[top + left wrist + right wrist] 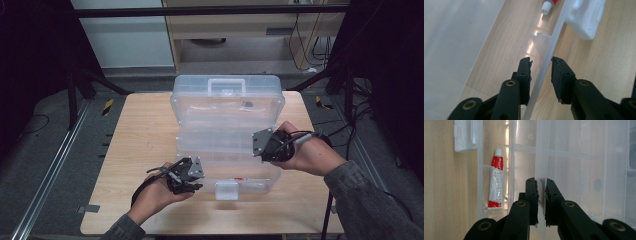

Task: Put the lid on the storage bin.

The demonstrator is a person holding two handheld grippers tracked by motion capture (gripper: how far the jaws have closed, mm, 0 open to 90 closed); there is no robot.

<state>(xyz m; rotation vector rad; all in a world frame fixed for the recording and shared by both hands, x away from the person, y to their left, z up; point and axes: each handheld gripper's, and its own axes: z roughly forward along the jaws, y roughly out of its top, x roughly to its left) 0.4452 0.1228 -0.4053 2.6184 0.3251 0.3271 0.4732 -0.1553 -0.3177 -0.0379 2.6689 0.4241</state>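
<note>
clear plastic compartment box [227,107] is seen open in the middle of the pale wooden table [140,135], lid raised at the far side. left gripper [541,65] is held with jaws apart astride the near wall, not yet touching. right gripper [541,185] is clamped on a thin inner edge of the box. red-and-white tube [495,183] is lying in a near compartment. risk judged: thin wall may flex and slip out, or the box may be dragged and twisted if one side is pulled alone.
</note>
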